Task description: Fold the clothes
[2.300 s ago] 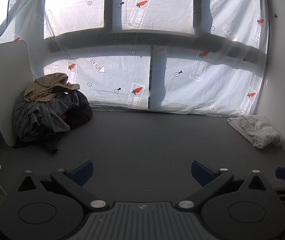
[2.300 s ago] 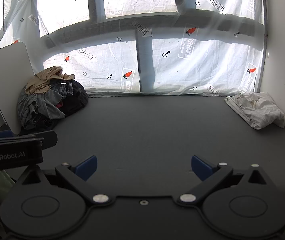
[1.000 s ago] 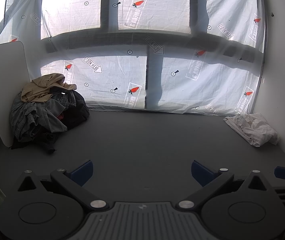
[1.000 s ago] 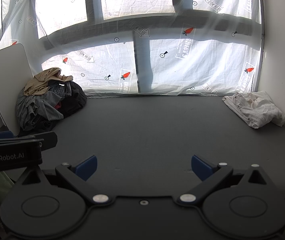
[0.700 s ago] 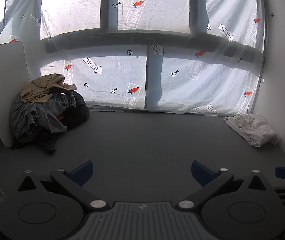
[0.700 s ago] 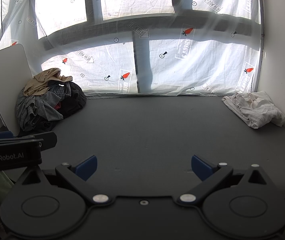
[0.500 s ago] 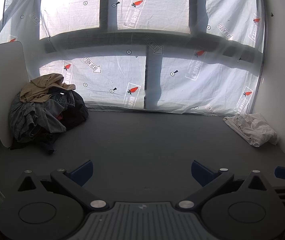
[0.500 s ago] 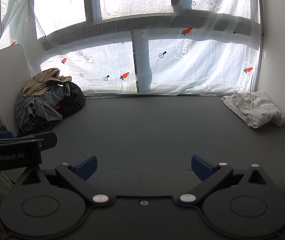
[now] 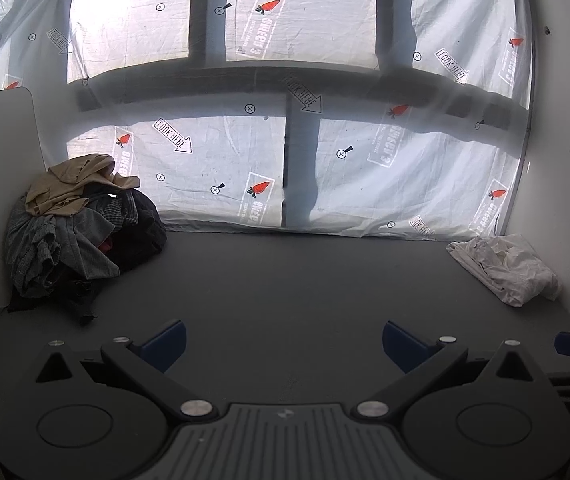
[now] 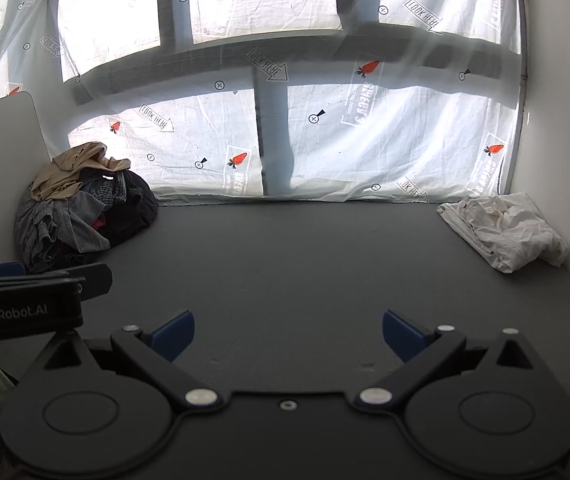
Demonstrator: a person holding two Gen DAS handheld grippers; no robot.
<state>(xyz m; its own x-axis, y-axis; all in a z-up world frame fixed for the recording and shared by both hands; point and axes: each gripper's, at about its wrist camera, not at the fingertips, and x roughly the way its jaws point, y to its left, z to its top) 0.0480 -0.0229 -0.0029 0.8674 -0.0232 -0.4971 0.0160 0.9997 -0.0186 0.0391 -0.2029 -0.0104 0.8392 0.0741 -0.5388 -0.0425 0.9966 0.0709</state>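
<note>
Lying well beyond spread fingers [image 9: 163, 342] — clothes pile [image 9: 77, 232], white garment [image 10: 505, 232]

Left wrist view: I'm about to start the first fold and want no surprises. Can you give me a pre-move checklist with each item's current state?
1. Left gripper open and empty: ok.
2. Right gripper open and empty: ok.
3. Grey table bare between the grippers: ok.
4. Pile of dark clothes in far left corner, untouched: ok.
5. White garment spread flat for folding: not ok, it lies crumpled at far right.
6. Which garment comes loose first: cannot tell.
</note>
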